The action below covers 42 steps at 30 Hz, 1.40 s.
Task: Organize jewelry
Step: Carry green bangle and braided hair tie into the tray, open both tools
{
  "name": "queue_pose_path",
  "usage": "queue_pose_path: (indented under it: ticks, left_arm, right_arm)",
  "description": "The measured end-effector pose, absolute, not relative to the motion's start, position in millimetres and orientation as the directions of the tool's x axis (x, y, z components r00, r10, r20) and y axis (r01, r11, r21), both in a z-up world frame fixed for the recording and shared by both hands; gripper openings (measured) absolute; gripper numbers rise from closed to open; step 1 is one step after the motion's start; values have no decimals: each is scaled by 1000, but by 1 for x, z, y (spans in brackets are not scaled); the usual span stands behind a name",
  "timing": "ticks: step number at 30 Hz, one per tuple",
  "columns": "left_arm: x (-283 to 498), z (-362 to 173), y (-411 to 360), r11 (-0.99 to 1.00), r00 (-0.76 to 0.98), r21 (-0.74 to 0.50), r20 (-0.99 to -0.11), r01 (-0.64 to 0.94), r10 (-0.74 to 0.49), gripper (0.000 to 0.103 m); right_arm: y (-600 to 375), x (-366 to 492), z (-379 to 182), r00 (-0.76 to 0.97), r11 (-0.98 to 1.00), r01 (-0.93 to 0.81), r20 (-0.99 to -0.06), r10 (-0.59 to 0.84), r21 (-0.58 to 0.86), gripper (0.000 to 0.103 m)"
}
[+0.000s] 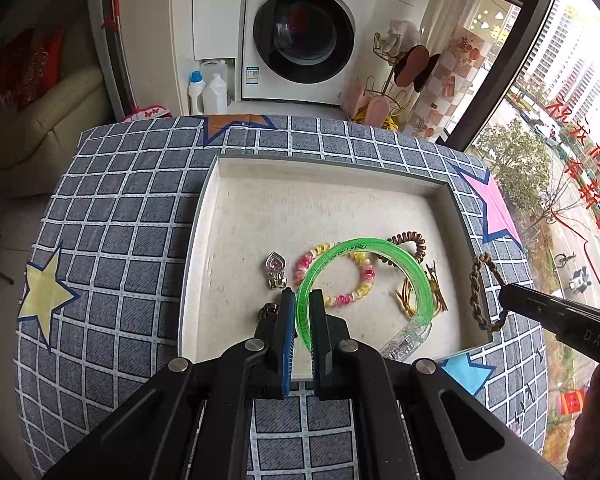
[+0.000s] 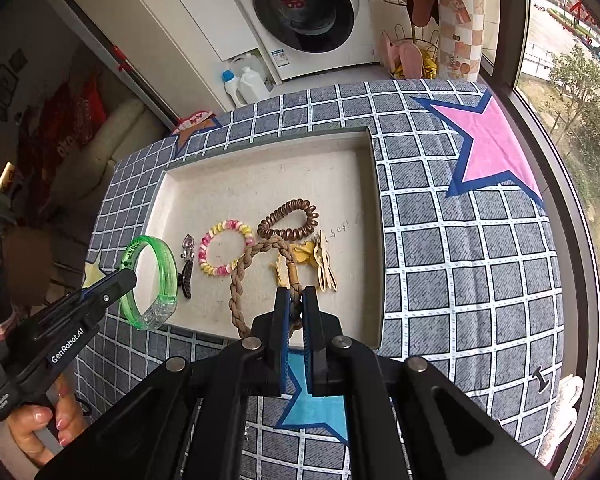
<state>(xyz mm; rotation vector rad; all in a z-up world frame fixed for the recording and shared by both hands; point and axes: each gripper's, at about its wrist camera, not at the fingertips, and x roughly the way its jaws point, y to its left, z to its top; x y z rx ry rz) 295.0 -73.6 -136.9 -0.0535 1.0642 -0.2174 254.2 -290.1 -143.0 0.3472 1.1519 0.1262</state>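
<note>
Pinched between the blue pads of the left tool (image 1: 303, 308), a green bangle (image 1: 364, 256) stands on edge, its hoop arching forward and to the right above the near part of the white tray (image 1: 300, 204). In the right wrist view the right tool (image 2: 296, 300) is pressed together on a braided brown rope bracelet (image 2: 240, 276), whose loop hangs ahead and to the left of its tips, over the tray's near edge. On the tray floor lie a pink and yellow spiral hair tie (image 2: 226, 252), a brown spiral hair tie (image 2: 288, 220), a silver pendant (image 1: 275, 268), a dark clip (image 2: 187, 278) and yellow hair pieces (image 2: 312, 260). The tray sits on a counter covered by a grey checked cloth with stars (image 2: 460, 260). A washing machine (image 1: 304, 32) stands beyond.
</note>
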Motion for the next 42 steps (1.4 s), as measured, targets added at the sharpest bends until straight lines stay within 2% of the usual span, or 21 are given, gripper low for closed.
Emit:
queue_pose_path:
  ticks: [20,35,42]
  left_arm:
    - [360,-175,-103,989,434,-51,-894,139,-107,19]
    - [363,-196,-115,987,392,46,-920,156,-19,20]
    - [359,-189,-116,985,406,75,-914,158,4,20]
  right_arm:
    - [-294,339,-183,365,947,57,-890,274,315,6]
    - [-299,349,-210,289,941,84,-911,293,329,7]
    - [-296,347,-214,281,938,86,-911,301,336,8]
